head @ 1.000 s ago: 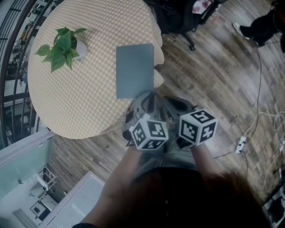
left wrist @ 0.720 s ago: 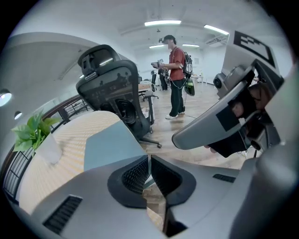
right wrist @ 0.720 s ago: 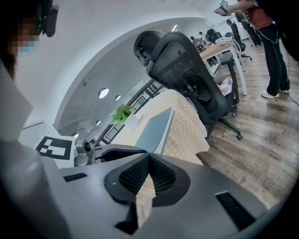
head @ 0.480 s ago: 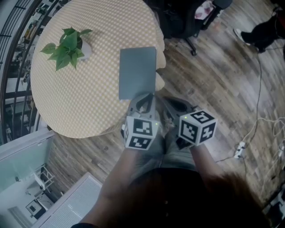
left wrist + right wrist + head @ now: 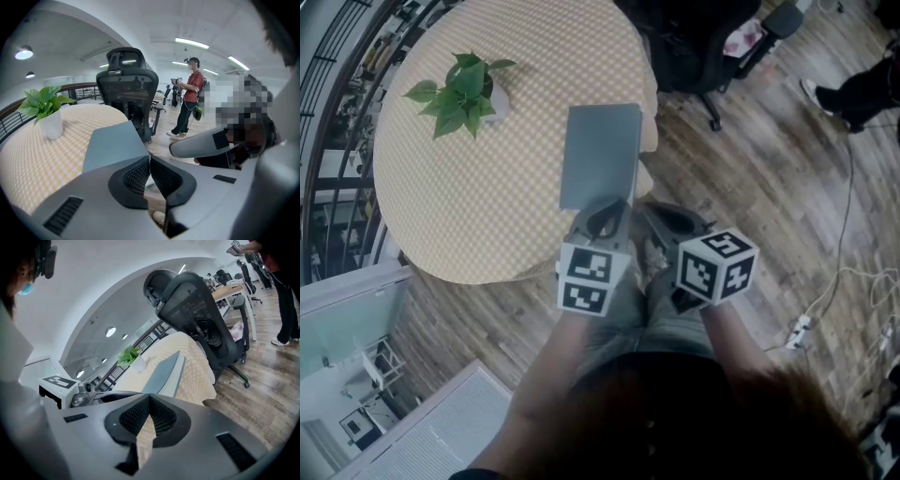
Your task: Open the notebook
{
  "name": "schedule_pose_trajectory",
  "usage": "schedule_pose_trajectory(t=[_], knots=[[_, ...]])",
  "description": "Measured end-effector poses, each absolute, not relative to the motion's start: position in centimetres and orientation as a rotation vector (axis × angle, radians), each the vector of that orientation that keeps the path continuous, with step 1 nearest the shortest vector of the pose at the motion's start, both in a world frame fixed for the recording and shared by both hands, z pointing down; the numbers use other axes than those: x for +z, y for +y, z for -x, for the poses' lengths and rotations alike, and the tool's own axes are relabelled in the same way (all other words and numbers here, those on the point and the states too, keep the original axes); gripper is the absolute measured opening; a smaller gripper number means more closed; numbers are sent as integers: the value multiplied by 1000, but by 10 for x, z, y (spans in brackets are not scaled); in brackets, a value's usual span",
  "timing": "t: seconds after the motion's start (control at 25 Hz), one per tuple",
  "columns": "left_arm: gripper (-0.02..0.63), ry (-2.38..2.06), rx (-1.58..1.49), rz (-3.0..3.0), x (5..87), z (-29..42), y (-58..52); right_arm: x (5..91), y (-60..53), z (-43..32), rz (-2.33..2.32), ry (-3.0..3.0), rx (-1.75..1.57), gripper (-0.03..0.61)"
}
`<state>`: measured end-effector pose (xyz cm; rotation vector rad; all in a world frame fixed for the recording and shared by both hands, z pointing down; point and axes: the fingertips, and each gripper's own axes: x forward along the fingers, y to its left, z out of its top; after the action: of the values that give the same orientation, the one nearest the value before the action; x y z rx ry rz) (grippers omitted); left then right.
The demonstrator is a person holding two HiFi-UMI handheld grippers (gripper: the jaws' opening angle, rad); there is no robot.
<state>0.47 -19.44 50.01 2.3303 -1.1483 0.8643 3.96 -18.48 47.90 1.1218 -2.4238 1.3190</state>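
Notebook (image 5: 600,155) lies closed near table (image 5: 487,206) edge; we hold L gripper (image 5: 614,200) & R gripper (image 5: 643,208) just off that edge (both jaws pinched together, nothing btw them).

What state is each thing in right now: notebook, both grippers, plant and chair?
notebook: closed, flat on the table
left gripper: shut, nothing between the jaws
right gripper: shut, nothing between the jaws
potted plant: upright on the table
office chair: upright beside the table

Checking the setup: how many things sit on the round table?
2: a potted plant at its far left, and a grey notebook by its right edge. None seems hidden.
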Motion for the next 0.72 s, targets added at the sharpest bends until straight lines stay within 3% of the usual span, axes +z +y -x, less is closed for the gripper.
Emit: schedule_pose_trajectory(t=[0.72], knots=[[18,-1329,567,-2267,448,27,-200,452,-198,-7,-938,-2519,1186,11]])
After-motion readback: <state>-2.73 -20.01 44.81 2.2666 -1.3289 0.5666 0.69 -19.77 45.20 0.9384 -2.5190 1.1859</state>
